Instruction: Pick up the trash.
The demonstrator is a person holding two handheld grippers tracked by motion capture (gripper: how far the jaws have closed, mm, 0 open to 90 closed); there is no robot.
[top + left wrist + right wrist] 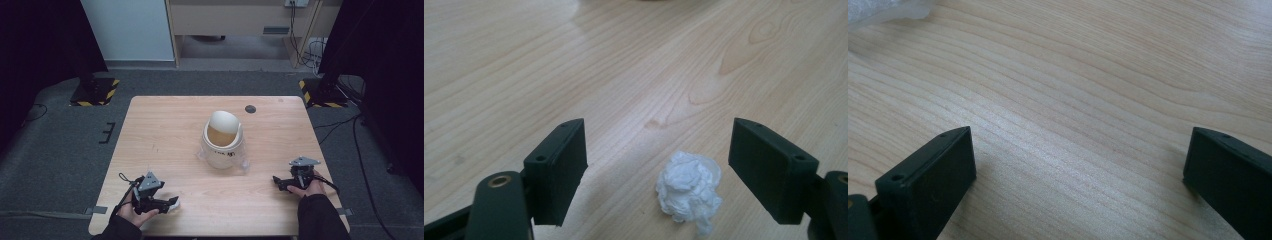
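Note:
A crumpled ball of white paper (689, 192) lies on the wooden table (165, 130) near its front left. My left gripper (658, 132) is low over the table with its jaws wide apart on either side of the ball, and neither pad touches it. From above, the left gripper (168, 203) points right, with the paper ball (174, 205) at its tips. My right gripper (276, 183) rests at the front right, pointing left. In its own view the right gripper (1080, 137) is open over bare wood.
A white bin with a tilted swing lid (223, 140) stands at the table's middle on clear crinkled plastic (243, 166). A small dark round mark (250, 109) sits near the far edge. Two stand bases with yellow-black stripes (95, 92) stand on the floor beyond the table.

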